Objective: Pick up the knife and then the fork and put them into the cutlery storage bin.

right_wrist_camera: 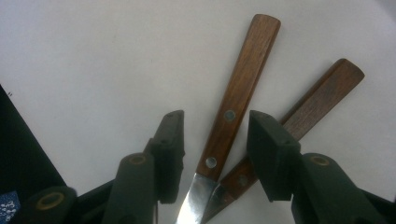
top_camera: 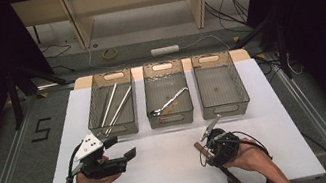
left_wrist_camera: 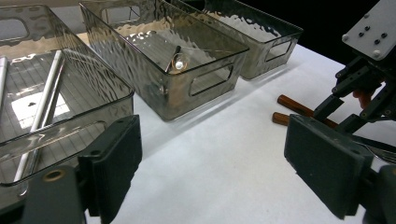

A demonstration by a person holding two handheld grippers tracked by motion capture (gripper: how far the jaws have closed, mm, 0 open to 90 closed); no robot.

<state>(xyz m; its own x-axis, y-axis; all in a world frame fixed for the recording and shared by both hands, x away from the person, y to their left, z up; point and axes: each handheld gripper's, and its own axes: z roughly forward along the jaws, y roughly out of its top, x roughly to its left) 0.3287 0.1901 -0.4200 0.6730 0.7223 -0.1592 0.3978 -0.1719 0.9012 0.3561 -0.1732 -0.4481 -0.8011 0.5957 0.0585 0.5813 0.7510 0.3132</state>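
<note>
Worktop (top_camera: pixel 165 172), white. Three bins in a row at the far side: left bin (top_camera: pixel 93 103) with metal rods (top_camera: pixel 114 102), middle bin (top_camera: pixel 187 110) with a spoon (top_camera: pixel 169 103), right bin (top_camera: pixel 225 108). Left gripper (top_camera: pixel 123 149): released, holding nothing. Right gripper (right_wrist_camera: pixel 215 149): released, jaws straddling a wooden-handled knife (right_wrist_camera: pixel 236 98); second handle (right_wrist_camera: pixel 317 95) just beside it.

high view: overhead, facing forward | gripper views: close, low | shared: white table (top_camera: pixel 174 165)

Two knives (right_wrist_camera: pixel 236 105) have grained wooden handles and shiny metal blades; the bins (left_wrist_camera: pixel 173 60) are rippled smoky plastic.
</note>
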